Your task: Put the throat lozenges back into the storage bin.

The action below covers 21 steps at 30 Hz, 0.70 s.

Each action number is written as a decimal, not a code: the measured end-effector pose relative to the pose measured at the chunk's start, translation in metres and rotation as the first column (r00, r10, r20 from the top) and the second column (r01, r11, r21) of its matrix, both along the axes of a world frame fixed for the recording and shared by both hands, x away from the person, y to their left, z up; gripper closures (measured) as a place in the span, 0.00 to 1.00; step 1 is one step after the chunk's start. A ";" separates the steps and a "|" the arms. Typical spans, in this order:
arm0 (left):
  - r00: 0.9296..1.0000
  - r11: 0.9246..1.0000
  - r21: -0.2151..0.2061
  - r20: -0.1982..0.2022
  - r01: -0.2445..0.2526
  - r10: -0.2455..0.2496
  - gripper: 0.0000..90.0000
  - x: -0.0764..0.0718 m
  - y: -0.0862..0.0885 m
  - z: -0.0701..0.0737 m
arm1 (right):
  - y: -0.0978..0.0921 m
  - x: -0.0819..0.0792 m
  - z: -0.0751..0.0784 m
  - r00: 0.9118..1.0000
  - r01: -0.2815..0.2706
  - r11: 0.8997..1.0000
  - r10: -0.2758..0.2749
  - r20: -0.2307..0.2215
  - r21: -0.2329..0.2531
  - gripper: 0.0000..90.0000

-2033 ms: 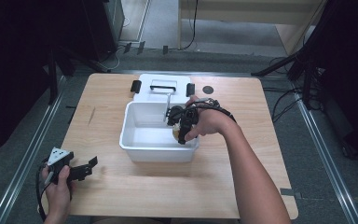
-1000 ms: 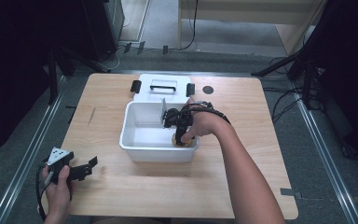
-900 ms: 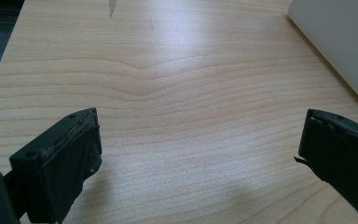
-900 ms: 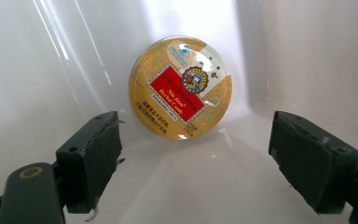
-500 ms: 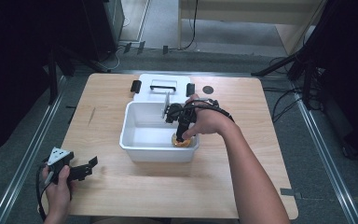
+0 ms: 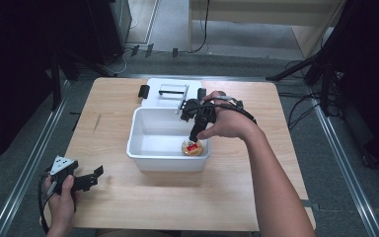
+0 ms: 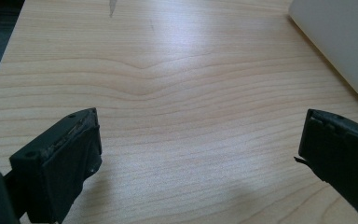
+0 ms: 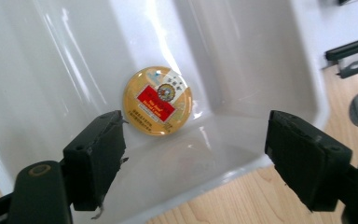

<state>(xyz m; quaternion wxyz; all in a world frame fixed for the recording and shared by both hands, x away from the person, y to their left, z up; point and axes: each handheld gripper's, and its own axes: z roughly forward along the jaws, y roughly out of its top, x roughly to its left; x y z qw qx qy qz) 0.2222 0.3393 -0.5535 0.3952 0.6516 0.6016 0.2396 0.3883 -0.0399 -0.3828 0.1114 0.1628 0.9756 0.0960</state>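
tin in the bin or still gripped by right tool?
In the bin. The round tin lies flat on the white bin floor; the right tool jaws stand open, clear of it.

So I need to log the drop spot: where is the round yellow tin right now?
The round yellow tin lies flat on the floor of the white bin, in its near right corner in the high view, just below the open right tool.

The small print on the round tin's [image 8: 158,100] label is too fine to read, the right gripper [image 6: 196,129] hides part of the white bin's [image 6: 143,148] far wall
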 end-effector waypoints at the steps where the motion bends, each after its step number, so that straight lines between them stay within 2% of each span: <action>1: 1.000 1.000 0.001 0.000 0.000 0.000 0.00 0.000 0.000 0.000 | -0.002 0.001 0.003 1.000 0.015 1.000 -0.015 0.005 0.012 0.22; 5: 1.000 1.000 0.001 0.000 0.000 0.000 0.00 0.000 0.000 0.000 | -0.013 0.003 0.014 0.998 0.063 0.996 -0.065 0.026 0.067 0.21; 11: 1.000 1.000 0.002 0.000 0.000 0.000 0.00 0.000 0.000 0.000 | -0.032 0.007 0.027 0.991 0.119 0.986 -0.126 0.051 0.116 0.21; 15: 1.000 1.000 0.002 0.000 -0.001 0.001 0.00 0.000 0.000 0.000 | -0.044 0.009 0.030 0.982 0.162 0.979 -0.171 0.073 0.124 0.19; 21: 1.000 1.000 0.004 0.001 -0.002 0.002 0.00 0.000 0.000 0.000 | -0.064 0.012 0.031 0.968 0.231 0.960 -0.244 0.066 0.160 0.19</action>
